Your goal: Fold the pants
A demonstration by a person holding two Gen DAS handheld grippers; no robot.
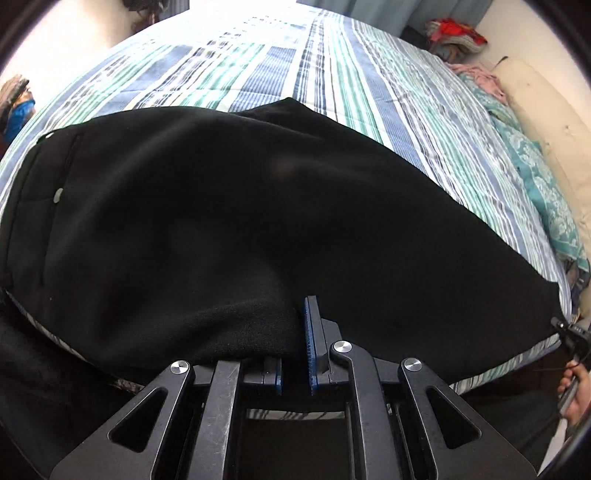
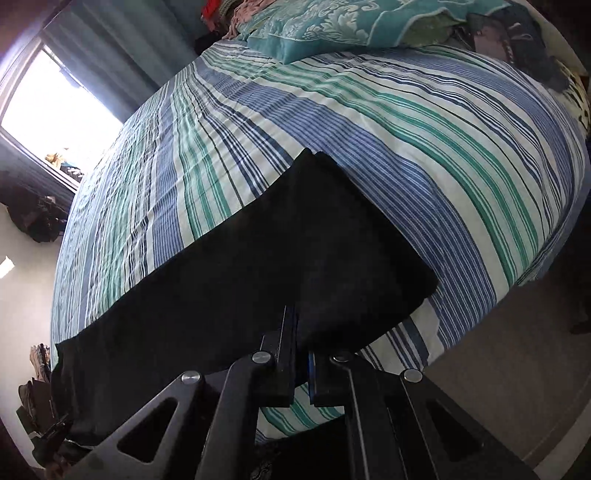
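Note:
Black pants point(image 1: 229, 221) lie spread across the near side of a striped bed point(image 1: 295, 62), waistband with a button at the left. My left gripper point(image 1: 295, 332) is shut on the near edge of the pants, cloth bunched over its left finger. In the right wrist view the pants point(image 2: 258, 266) stretch from the leg hems toward the lower left. My right gripper point(image 2: 301, 332) is shut on the hem end of the pants. The right gripper also shows at the far right of the left wrist view point(image 1: 570, 334), holding the cloth's corner.
The striped blue, green and white bedspread point(image 2: 406, 140) covers the bed. A teal patterned blanket point(image 2: 332, 26) and piled clothes point(image 1: 454, 35) lie at the head end. A bright window point(image 2: 55, 107) is at left. The floor point(image 2: 517, 350) lies right of the bed.

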